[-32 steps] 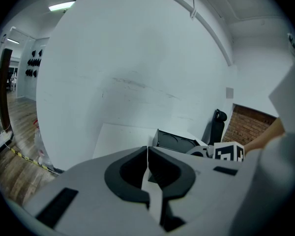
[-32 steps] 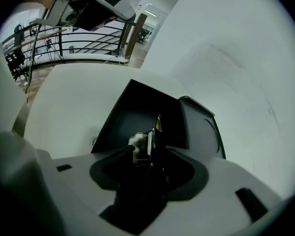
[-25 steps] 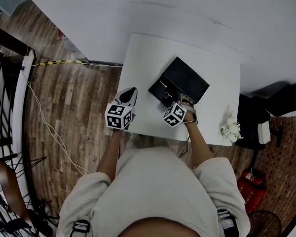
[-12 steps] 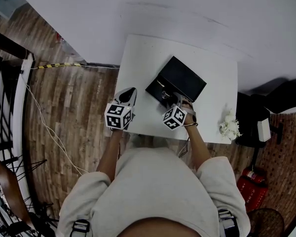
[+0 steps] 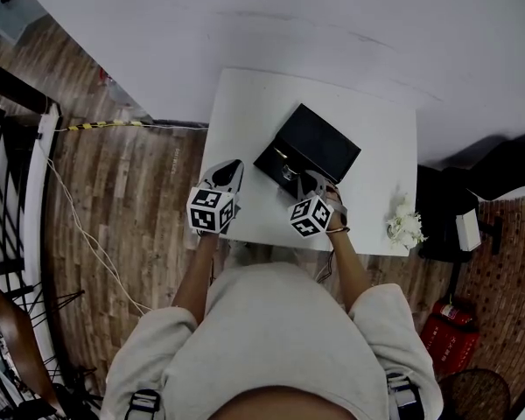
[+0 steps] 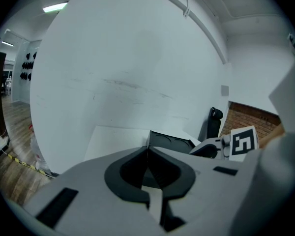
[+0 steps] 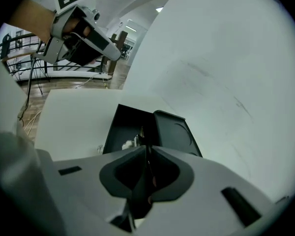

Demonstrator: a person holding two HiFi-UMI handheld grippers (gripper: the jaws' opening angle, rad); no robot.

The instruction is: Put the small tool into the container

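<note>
Left gripper [image 5: 231, 166] hangs at left edge of tabletop [image 5: 245, 116], jaws pressed together, holding nothing, well apart from container. Centre: black container [image 5: 324, 143] lies open on tabletop, its two halves spread side by side. Small tool [image 5: 288, 171], silvery, sits inside half nearer person, beside thin golden sliver too small to identify. Right gripper [image 5: 309, 178] is poised just above container's near edge. Its jaws have just been closing and now meet at tips, nothing visibly between them, clear of tool.
</note>
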